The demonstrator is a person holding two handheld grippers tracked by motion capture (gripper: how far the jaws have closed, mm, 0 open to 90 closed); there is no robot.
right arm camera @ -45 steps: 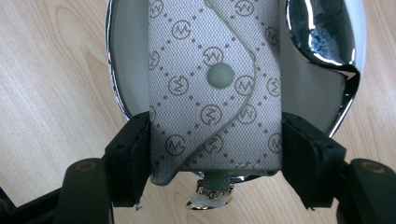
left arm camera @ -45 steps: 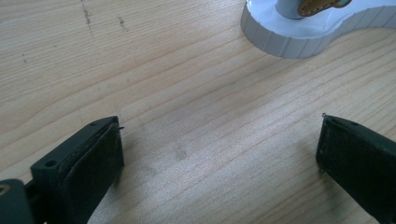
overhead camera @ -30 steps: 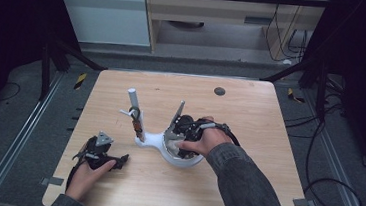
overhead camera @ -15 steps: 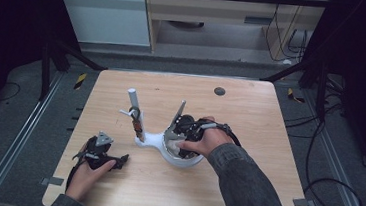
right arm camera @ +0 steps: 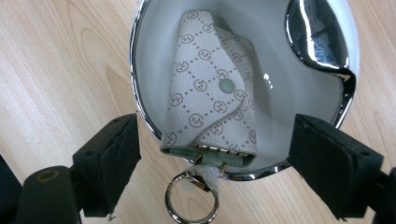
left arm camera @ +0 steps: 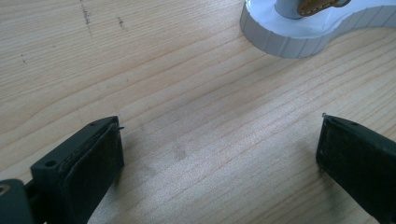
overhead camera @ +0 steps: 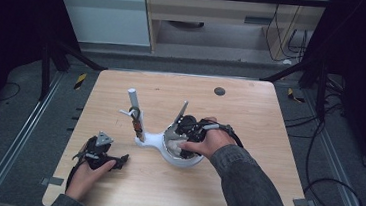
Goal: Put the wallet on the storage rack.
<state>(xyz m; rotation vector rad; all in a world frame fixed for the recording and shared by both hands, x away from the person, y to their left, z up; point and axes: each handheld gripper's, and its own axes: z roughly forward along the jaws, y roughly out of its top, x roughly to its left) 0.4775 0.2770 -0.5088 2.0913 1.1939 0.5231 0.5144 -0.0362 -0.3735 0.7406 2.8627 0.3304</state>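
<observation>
the right gripper (right arm camera: 215, 154) hangs half open over the key pouch (right arm camera: 212, 88), gripping nothing, since the pouch lies in the dish (right arm camera: 140, 93) mid-table. the left gripper (left arm camera: 219, 154) rests wide open and empty near the table's (overhead camera: 250, 109) front-left corner, out of the way.

White stand (overhead camera: 160, 142) on wooden table (overhead camera: 250, 119)

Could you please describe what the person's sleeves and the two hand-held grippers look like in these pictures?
Both forearms wear dark grey sleeves; the right sleeve looks like a coarse, denim-like cloth. The left hand-held gripper is black, with a grey three-cornered plate on top. Its jaws are blocky and black with flat, matt pads. The right hand-held gripper is black too, with a dark cable looping over the hand.
</observation>
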